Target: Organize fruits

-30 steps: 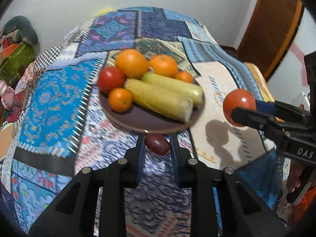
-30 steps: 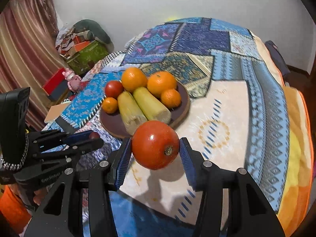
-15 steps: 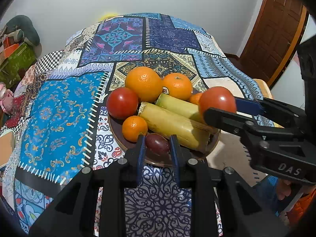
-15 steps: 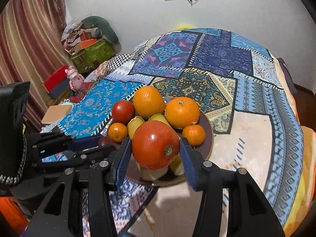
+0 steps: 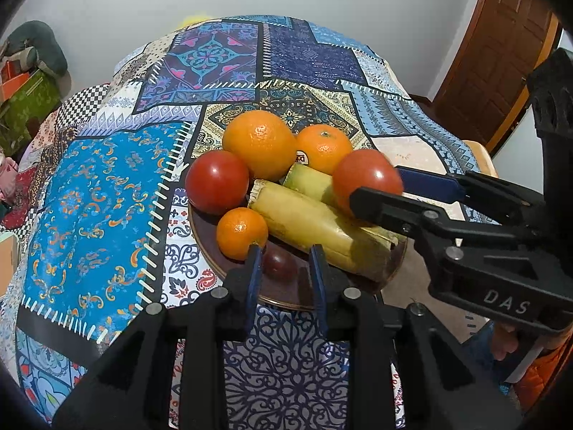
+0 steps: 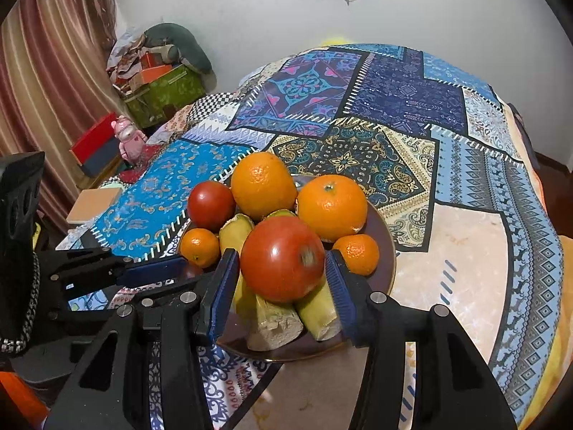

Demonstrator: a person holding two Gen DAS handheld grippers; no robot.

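Note:
A dark brown plate (image 5: 286, 301) on the patchwork cloth holds two big oranges (image 5: 259, 143), a tomato (image 5: 216, 181), small mandarins (image 5: 241, 233) and two pale yellow cobs (image 5: 315, 222). My left gripper (image 5: 284, 251) is over the plate's near rim with its jaws opening. A small dark red fruit (image 5: 278, 267) lies on the plate between them, with a gap on each side. My right gripper (image 6: 281, 252) holds a large tomato (image 6: 283, 258) on top of the cobs (image 6: 272, 322). Its jaws are starting to open, and no gap shows at the pads.
The patchwork cloth (image 5: 107, 197) covers the whole round table. A wooden door (image 5: 501, 53) stands at the back right. Boxes and bags (image 6: 161, 86), a pink toy (image 6: 127, 139) and a curtain (image 6: 46, 71) are off the table's left side. A hand (image 5: 505, 344) grips the right tool.
Both grippers have come forward over the plate. The left jaws have widened and the dark fruit now lies on the plate. The large tomato now sits over the cobs.

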